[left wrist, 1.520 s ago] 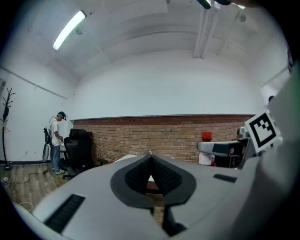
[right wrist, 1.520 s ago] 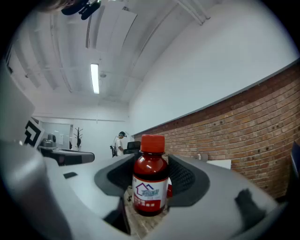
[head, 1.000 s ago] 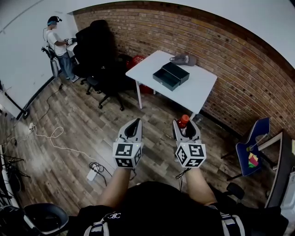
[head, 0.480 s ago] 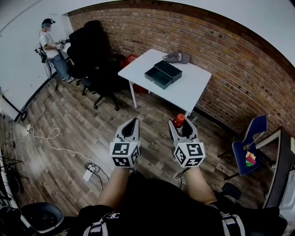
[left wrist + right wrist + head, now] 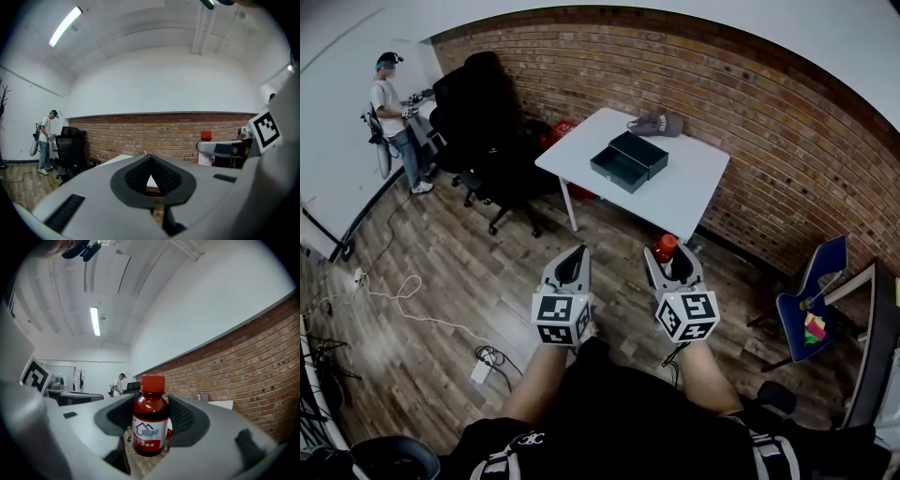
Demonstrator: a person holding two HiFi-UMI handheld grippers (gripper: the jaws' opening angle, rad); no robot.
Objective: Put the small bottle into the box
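Two tongs: left tongs (image 5: 573, 265), right tongs (image 5: 670, 258). One small bottle (image 5: 665, 247), between the right tongs' jaws. Ahead of the tongs: one table (image 5: 694, 192), one box (image 5: 629, 160), one cap (image 5: 656, 123). Far ahead-left of the tongs: one person (image 5: 391, 117). Right of the tongs: one blue chair (image 5: 811, 300).

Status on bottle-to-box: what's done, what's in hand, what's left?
Done: the small brown bottle with a red cap is picked up, upright between the right gripper's jaws. In hand: the carry; both grippers are over the wood floor, short of the white table. The left gripper is shut, empty. Left: reach the table and set the bottle in the open dark box on it.
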